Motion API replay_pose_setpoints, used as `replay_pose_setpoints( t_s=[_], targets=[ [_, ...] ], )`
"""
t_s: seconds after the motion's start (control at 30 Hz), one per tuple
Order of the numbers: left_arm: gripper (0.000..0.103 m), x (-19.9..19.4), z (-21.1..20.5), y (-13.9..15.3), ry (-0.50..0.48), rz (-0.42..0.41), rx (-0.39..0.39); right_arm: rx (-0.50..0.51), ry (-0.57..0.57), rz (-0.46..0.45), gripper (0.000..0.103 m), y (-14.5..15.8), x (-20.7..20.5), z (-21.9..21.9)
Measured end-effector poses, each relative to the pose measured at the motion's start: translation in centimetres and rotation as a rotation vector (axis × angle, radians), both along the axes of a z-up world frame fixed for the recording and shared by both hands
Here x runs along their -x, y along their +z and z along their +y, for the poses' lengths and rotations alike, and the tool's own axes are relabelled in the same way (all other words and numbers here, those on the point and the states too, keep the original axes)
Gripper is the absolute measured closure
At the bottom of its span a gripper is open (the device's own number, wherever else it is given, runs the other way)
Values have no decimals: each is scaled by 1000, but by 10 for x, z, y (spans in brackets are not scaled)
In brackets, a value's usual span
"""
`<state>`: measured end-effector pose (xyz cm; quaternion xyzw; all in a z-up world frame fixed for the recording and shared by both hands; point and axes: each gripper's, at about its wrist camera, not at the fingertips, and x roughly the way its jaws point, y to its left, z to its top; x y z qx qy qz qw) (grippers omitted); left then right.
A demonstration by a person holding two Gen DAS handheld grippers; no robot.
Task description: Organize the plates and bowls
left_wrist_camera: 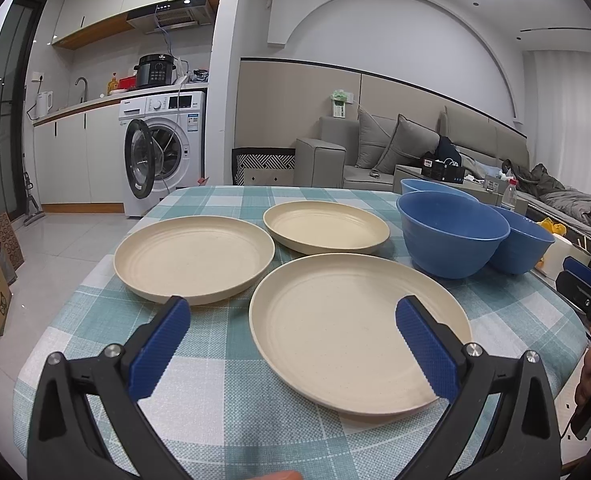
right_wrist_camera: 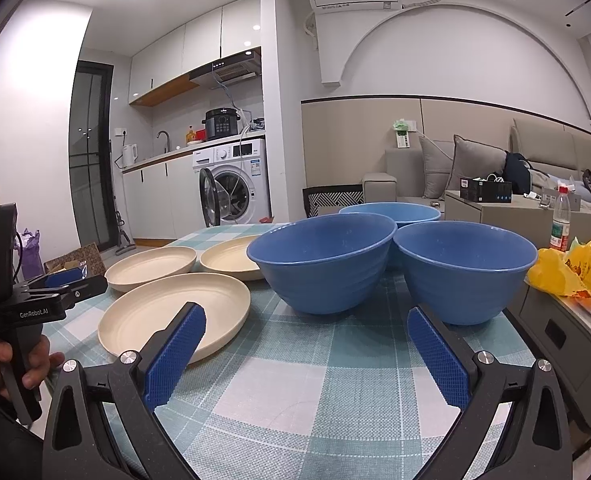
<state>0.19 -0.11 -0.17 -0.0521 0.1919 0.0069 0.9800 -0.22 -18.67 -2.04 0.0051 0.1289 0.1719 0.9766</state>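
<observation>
On the checked tablecloth (left_wrist_camera: 223, 380) lie three cream plates and three blue bowls, none stacked. Seen from the left wrist camera, the near plate (left_wrist_camera: 351, 332) sits right of centre, the left plate (left_wrist_camera: 193, 258) lies just beside it to the far left, and the far plate (left_wrist_camera: 325, 228) rests beyond both; the three rims come close together without overlapping. To the right stand the bowls: the front bowl (left_wrist_camera: 453, 236), the right bowl (left_wrist_camera: 525, 246) touching it, and the far bowl (left_wrist_camera: 431, 186), paler blue, behind them.

The left gripper (left_wrist_camera: 293, 346) hovers above the near edge of the table with its blue pads spread wide, holding nothing; its right pad overlaps the near plate in view. The right gripper (right_wrist_camera: 307, 356) is likewise spread wide and empty, aimed at the gap between the front bowl (right_wrist_camera: 323, 262) and the right bowl (right_wrist_camera: 465, 270). From the right wrist camera, a hand (right_wrist_camera: 27, 360) grips the left tool's handle at the far left edge. Beyond the table stand a washing machine (left_wrist_camera: 167, 152) with its door open and a grey sofa (left_wrist_camera: 395, 148).
</observation>
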Motion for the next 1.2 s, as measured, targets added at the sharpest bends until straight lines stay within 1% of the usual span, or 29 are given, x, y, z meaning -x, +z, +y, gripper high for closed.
replay_pose_setpoints(
  t_s=[1.2],
  targets=[
    [0, 2, 0, 2, 0, -7, 3, 10, 2, 0, 0, -1, 0, 1]
  ],
)
